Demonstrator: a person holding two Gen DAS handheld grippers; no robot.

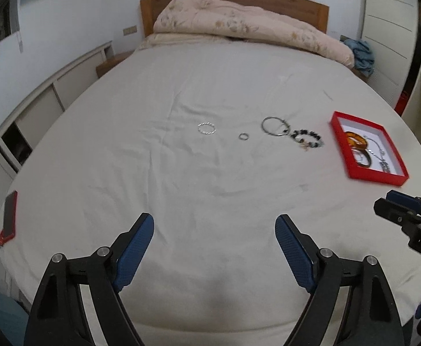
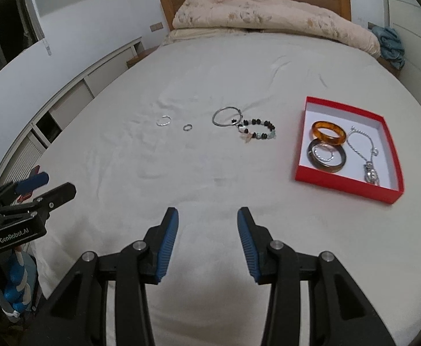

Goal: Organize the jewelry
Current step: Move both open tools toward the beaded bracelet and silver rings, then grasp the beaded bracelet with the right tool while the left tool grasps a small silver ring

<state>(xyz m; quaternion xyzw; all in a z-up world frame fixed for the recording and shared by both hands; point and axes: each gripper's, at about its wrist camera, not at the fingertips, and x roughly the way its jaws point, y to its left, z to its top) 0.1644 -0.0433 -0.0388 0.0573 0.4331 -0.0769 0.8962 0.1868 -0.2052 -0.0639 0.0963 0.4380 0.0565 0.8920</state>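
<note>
The left gripper (image 1: 214, 225) hangs with jaws spread wide and empty over the near edge of the white bedsheet (image 1: 181, 92); the right gripper (image 2: 207, 219) does likewise, less widely parted. Bare sheet lies between both and a row of loose jewelry: twisted silver ring (image 2: 163, 121), small ring (image 2: 187, 127), silver bangle (image 2: 226, 116) touching a beaded bracelet (image 2: 258, 129). Well right, near the mattress edge, a red tray (image 2: 346, 190) holds an amber bangle (image 2: 328, 132), dark bangle (image 2: 327, 158) and silver pendant necklace (image 2: 370, 173).
</note>
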